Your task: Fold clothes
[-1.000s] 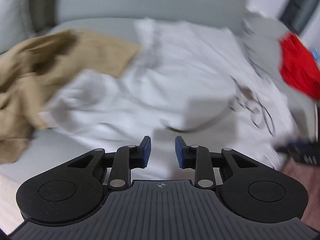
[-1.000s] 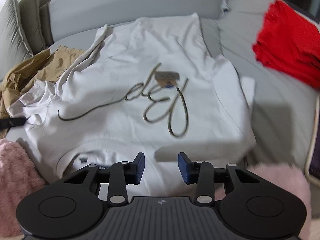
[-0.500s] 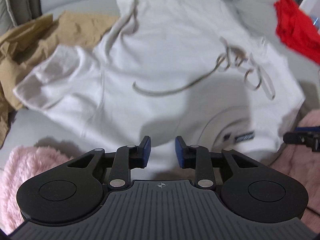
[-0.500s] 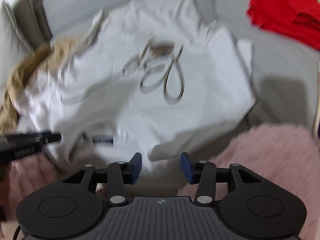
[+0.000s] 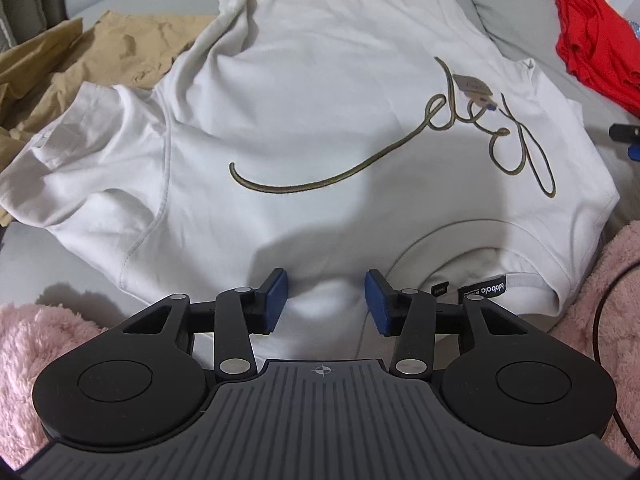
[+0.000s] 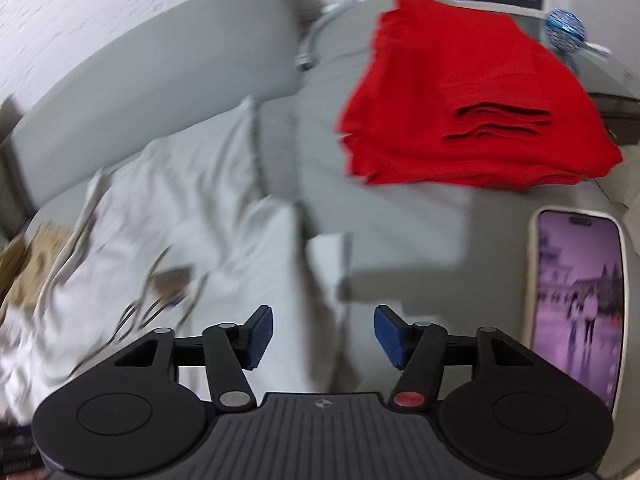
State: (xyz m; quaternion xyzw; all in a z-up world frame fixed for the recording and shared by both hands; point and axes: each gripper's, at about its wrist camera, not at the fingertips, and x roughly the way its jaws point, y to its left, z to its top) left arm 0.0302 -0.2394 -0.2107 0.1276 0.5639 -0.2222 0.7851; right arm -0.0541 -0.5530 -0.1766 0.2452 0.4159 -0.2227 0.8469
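A white T-shirt [image 5: 304, 120] with gold script lettering lies spread face up on the grey sofa, its collar and label toward me. My left gripper [image 5: 326, 304] hovers open just above the shirt's shoulder, left of the collar, holding nothing. In the right wrist view the same white T-shirt [image 6: 180, 248] is blurred at the left, and my right gripper [image 6: 322, 338] is open over the shirt's right edge and its sleeve. A tip of the right gripper [image 5: 626, 136] shows at the far right of the left wrist view.
A crumpled tan garment [image 5: 80, 64] lies left of the shirt. A folded red garment [image 6: 472, 108] rests on the sofa at the right, and a phone [image 6: 576, 300] with a lit screen lies near it. Pink fluffy fabric [image 5: 32, 344] borders the near edge.
The left gripper has drawn back toward the collar end and its jaws have widened. The right gripper has swung to the right, off the lettering toward the shirt's right edge, and opened wider.
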